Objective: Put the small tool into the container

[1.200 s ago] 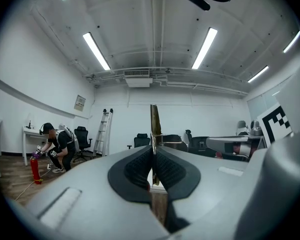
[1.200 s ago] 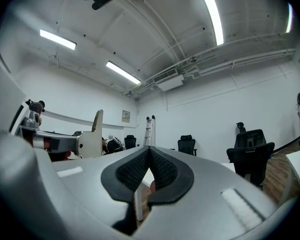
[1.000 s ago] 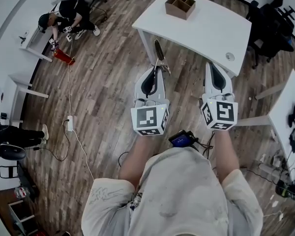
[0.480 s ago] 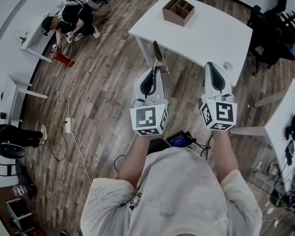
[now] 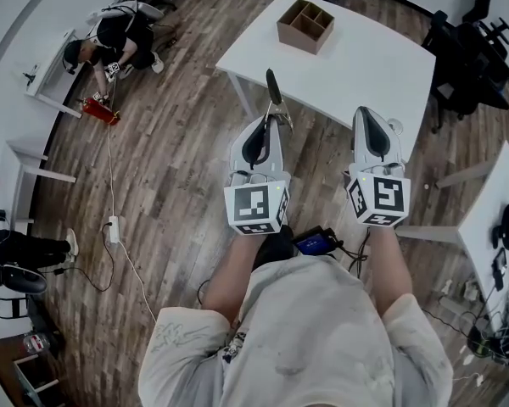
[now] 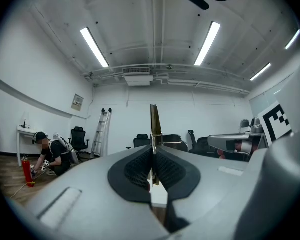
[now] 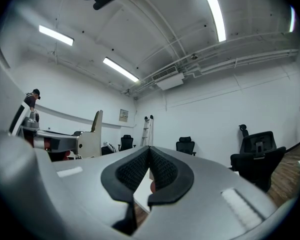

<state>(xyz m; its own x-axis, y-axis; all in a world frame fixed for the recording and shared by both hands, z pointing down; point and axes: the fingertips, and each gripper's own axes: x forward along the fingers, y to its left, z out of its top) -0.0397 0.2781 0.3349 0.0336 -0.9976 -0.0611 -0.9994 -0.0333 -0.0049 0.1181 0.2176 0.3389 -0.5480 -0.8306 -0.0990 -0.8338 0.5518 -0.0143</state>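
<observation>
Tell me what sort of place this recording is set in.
Probably an open office or lab room: white desks, black office chairs along the walls, ceiling strip lights, and a wood-look floor.

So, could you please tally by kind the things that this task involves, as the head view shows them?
White two-jaw grippers: 2 (left gripper, right gripper)
Thin metal tool with dark tip, clamped in the left gripper: 1
Brown wooden compartmented container: 1
White rectangular table bearing the container: 1
Total: 5
</observation>
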